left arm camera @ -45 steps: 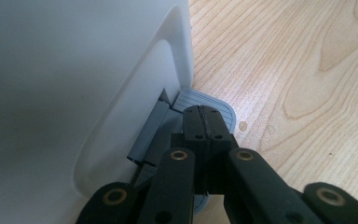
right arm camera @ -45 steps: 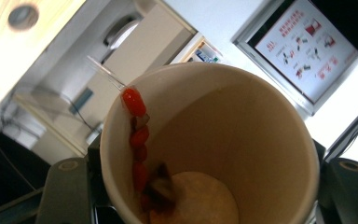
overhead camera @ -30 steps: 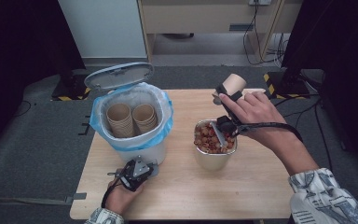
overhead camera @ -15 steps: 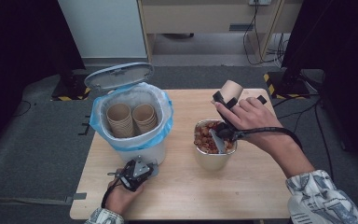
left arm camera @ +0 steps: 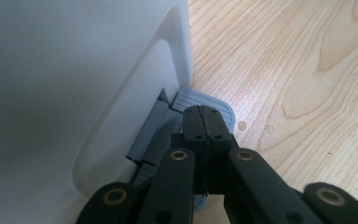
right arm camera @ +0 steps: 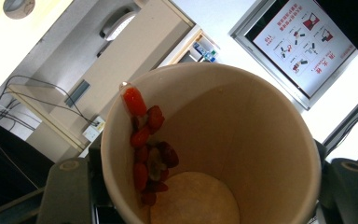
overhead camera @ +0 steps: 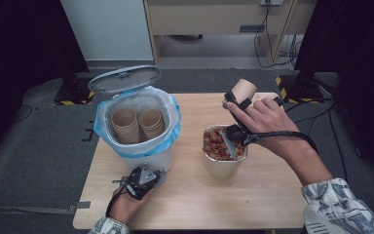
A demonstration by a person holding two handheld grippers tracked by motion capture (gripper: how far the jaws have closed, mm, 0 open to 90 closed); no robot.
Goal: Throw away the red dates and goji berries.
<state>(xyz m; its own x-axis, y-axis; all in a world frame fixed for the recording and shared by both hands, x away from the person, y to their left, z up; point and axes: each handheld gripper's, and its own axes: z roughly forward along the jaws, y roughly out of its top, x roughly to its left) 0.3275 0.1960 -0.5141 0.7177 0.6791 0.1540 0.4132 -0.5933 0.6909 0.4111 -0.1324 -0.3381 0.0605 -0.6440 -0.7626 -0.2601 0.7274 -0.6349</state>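
the room is dim, with a grey carpet floor (overhead camera: 39,161), a pale cabinet (overhead camera: 214,19) and cables at the back. a light wooden table (overhead camera: 272,195) stands in the middle. on its left sits a white bin (overhead camera: 141,156) with a blue liner, lid up, paper cups stacked inside. the left gripper (overhead camera: 143,176), jaws pressed together, rests on the bin's grey pedal (left arm camera: 212,105). a metal pot (overhead camera: 224,161) of red bits stands right of the bin. the right gripper (overhead camera: 238,97) clamps a tipped paper cup (right arm camera: 214,140) above the pot, bits clinging inside.
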